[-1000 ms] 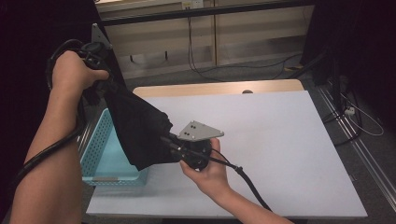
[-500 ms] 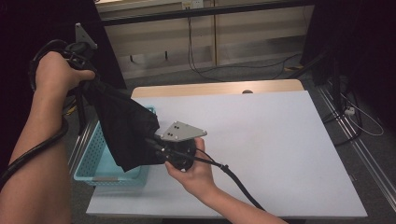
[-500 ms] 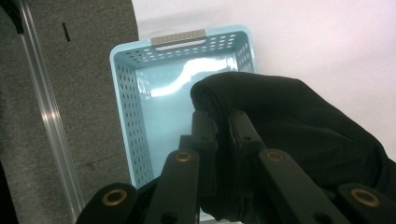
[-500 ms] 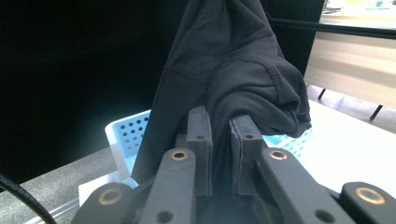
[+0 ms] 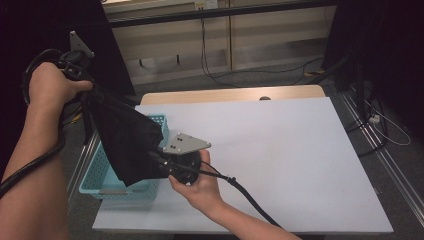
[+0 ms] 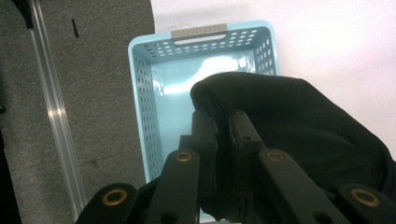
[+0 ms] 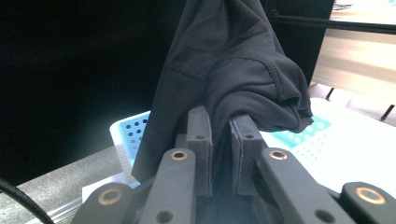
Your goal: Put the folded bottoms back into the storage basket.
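Note:
A black garment (image 5: 127,140) hangs stretched between my two grippers, over a light-blue perforated basket (image 5: 102,172) at the table's left edge. My left gripper (image 5: 82,75) is raised high at the far left and is shut on the cloth's upper end. In the left gripper view the jaws pinch the garment (image 6: 280,116) above the basket (image 6: 159,93). Low beside the basket, my right gripper (image 5: 162,162) is shut on the garment's lower end. The right gripper view shows the cloth (image 7: 233,70) bunched between the pads and rising away from them.
The white table top (image 5: 280,150) spreads to the right of the basket. A grey floor with a metal rail (image 6: 56,116) lies left of the table. Shelving and cables (image 5: 215,45) stand behind the table's far edge.
Both hands have carried the garment leftward. It now hangs over the basket, with the left gripper farther out past the table's edge.

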The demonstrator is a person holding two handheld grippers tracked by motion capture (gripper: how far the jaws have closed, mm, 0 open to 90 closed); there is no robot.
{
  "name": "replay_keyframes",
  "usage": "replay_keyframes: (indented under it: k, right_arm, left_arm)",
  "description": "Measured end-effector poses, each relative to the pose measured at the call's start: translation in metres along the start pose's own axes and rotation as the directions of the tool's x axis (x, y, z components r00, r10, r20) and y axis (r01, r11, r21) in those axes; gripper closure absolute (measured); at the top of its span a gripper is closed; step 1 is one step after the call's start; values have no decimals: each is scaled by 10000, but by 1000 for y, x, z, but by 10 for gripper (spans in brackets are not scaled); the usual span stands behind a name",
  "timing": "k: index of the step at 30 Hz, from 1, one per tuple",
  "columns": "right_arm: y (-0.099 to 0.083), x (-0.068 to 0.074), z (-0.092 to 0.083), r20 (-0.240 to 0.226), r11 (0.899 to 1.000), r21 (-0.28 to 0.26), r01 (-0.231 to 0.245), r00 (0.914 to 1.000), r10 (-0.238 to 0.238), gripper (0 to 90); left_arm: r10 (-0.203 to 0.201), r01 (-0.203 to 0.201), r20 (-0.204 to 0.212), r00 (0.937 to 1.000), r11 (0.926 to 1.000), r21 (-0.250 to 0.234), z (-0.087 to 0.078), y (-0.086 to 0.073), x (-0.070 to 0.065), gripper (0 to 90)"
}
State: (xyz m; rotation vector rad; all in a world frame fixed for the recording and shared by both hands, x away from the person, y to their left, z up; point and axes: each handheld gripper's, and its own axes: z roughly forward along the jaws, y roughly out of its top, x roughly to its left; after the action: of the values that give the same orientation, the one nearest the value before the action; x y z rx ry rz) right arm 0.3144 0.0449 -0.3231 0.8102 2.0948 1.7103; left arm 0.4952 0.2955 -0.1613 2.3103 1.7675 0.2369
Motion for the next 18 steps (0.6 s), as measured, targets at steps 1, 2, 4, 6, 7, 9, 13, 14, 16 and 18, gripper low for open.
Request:
replay_keyframes:
  k: [1,2,4,6,7,9,13,14,16,18]
  right_arm:
    - [0,1,1,-18,10000,18,-30,10000,30,806]
    - [-1,2,3,-52,10000,28,4,10000,-3,806]
    - [-1,3,5,-81,10000,51,29,10000,-29,806]
    - [-1,5,8,-103,10000,61,27,9999,-26,806]
    - [0,6,9,-143,10000,59,10,9999,-10,806]
    - [0,7,12,-166,10000,91,19,9999,-18,806]
    - [-1,10,17,-298,9999,108,-19,9996,22,806]
    - [-2,10,19,-313,9999,98,-30,9995,33,806]
    - [-2,12,21,-362,9999,136,-43,9993,48,806]
    - [-4,14,24,-414,9999,165,-16,9991,23,806]
  left_arm:
    - [-19,19,-4,10000,10000,7,1,-1,1,833]
    - [-32,32,21,10000,10000,-16,1,-2,3,833]
    - [-104,104,16,9999,9999,-26,2,-3,6,832]
    - [-165,165,32,9999,9999,-9,4,-5,9,833]
    - [-148,148,29,9999,9999,23,4,-6,11,833]
    - [-165,165,-10,9999,9999,41,5,-8,13,833]
    - [-277,277,-15,9996,9996,92,6,-11,21,833]
    - [-330,330,14,9995,9995,27,6,-12,22,833]
    - [-324,323,36,9995,9995,62,7,-13,26,833]
    - [-410,410,2,9992,9991,-64,8,-15,30,832]
